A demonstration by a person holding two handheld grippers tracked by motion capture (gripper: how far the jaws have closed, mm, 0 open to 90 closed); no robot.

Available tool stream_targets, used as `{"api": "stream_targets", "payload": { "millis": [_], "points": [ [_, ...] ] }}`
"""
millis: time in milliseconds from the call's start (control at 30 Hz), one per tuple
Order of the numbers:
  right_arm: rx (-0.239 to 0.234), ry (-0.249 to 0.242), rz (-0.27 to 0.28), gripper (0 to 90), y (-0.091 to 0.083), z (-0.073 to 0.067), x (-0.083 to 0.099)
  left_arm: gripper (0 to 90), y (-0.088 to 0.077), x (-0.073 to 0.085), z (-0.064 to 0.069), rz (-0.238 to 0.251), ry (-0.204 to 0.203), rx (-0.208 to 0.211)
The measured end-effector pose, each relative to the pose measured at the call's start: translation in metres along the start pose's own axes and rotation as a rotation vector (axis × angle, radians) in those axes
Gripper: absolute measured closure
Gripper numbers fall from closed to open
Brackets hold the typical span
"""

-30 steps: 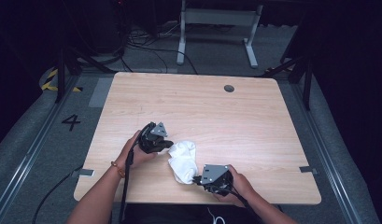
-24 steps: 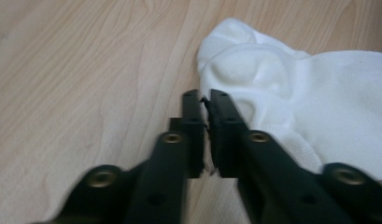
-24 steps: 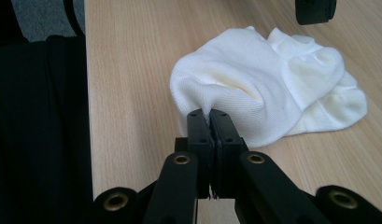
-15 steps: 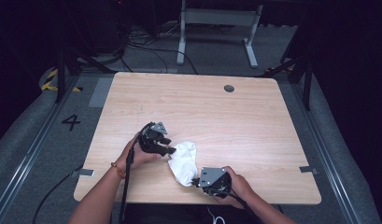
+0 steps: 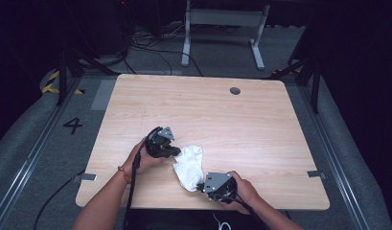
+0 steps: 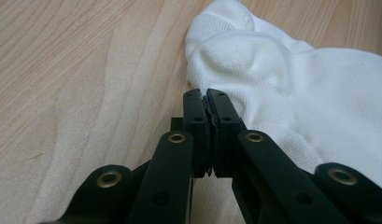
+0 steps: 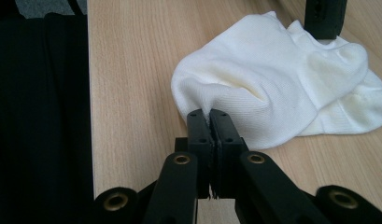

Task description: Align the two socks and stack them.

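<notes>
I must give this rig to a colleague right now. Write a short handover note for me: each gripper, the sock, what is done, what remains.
Left gripper: fingers have just closed, pinching the top edge of the white sock.
Right gripper: shut on the sock's near end.
The sock lies crumpled on the wooden table, near the front edge, between both hands.
Done: both ends gripped.
Left: probably lifting or pulling the sock flat; it is not yet straightened.

The sock [image 5: 189, 165] lay on the table [image 5: 241, 124], lower centre, between the left gripper [image 5: 177, 152] and right gripper [image 5: 201, 186].
</notes>
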State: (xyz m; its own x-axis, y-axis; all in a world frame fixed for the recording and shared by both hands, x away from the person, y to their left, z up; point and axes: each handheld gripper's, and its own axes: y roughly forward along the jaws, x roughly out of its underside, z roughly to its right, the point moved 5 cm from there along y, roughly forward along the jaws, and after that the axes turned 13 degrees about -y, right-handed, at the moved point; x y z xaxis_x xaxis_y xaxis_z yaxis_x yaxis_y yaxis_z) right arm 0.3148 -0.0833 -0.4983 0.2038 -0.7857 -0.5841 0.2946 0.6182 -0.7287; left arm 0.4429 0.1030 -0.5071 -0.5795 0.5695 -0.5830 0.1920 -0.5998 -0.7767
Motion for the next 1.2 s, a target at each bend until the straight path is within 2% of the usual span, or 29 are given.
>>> {"api": "stream_targets", "payload": {
  "millis": [167,300,400,500,533,567,700,833,867,967,1000,1033,1100,1200],
  "points": [
    [0.014,0.010,0.006,88.2,-0.002,0.002,0.000,88.5,-0.007,-0.003,0.000,0.025,0.025,-0.042],
    [0.026,0.009,0.015,88.2,-0.006,0.004,-0.001,88.5,-0.018,-0.012,0.001,0.071,0.028,-0.035],
    [0.032,0.019,0.027,88.2,-0.007,0.006,-0.003,88.4,-0.023,-0.017,0.001,0.065,0.045,-0.043],
    [0.034,0.017,0.033,88.2,-0.007,0.006,-0.008,88.4,-0.025,-0.025,0.001,0.067,0.056,-0.034],
    [0.033,0.014,0.036,88.2,-0.007,0.006,-0.010,88.4,-0.025,-0.028,0.001,0.060,0.074,-0.040],
    [0.030,0.007,0.039,88.2,-0.006,0.006,-0.012,88.4,-0.024,-0.032,0.002,0.056,0.075,-0.037],
    [0.029,-0.002,0.042,88.2,-0.003,0.006,-0.019,88.3,-0.017,-0.045,0.005,0.016,0.124,-0.022],
    [0.022,-0.003,0.028,88.2,0.002,0.005,-0.019,88.2,-0.008,-0.051,0.007,-0.013,0.144,-0.025],
    [0.020,-0.003,0.026,88.2,0.003,0.005,-0.019,88.2,-0.003,-0.053,0.008,-0.034,0.164,-0.032],
    [0.021,0.007,0.020,88.2,0.006,0.005,-0.018,88.1,0.007,-0.055,0.008,-0.046,0.166,-0.039],
    [0.018,0.010,0.021,88.2,0.007,0.005,-0.017,88.0,0.010,-0.055,0.008,-0.061,0.179,-0.047],
    [0.018,0.010,0.020,88.1,0.009,0.005,-0.017,87.9,0.012,-0.055,0.008,-0.071,0.172,-0.042],
    [0.015,0.006,0.017,88.1,0.011,0.004,-0.018,87.7,0.015,-0.055,0.008,-0.076,0.183,-0.045],
    [0.016,0.005,0.012,88.0,0.015,0.004,-0.018,87.4,0.017,-0.055,0.006,-0.069,0.174,-0.051]
  ]
}}
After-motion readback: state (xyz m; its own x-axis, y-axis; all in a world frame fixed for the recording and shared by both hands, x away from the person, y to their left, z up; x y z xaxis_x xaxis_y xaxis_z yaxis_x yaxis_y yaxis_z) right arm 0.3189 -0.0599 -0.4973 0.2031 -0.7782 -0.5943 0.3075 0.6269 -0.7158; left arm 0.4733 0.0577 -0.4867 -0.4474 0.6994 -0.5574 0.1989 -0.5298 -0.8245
